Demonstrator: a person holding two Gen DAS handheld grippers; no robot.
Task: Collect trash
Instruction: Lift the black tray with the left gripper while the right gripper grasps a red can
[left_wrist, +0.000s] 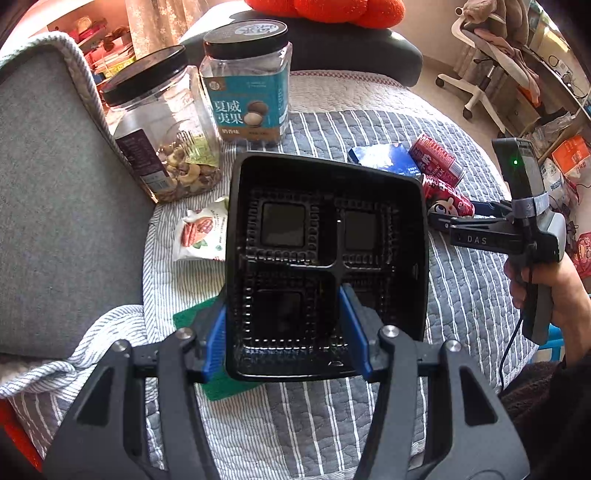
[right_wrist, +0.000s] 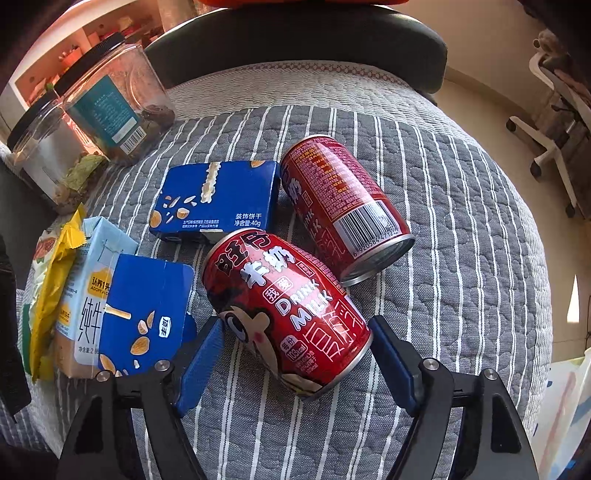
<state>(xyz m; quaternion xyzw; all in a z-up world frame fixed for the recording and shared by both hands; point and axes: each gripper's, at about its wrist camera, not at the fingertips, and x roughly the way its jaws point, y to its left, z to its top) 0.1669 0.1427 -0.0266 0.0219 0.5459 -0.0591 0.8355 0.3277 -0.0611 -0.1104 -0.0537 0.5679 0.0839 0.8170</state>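
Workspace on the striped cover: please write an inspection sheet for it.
Surface: grey striped quilt.
Job's things: black tray; two red cans, near can and far can, lying down; two blue boxes; milk carton.
Clutter: two snack jars; pecan packet.
Grippers: left claw grips the tray; right claw straddles the near can, pads apart.
Cables: black cable under right handle.
Surroundings: white chair.

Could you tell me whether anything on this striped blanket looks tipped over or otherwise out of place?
Yes. Two red milk cans lie on their sides, the nearer can between the right gripper's open jaws, the farther can beside a flat blue biscuit box. The left gripper holds an empty black tray.
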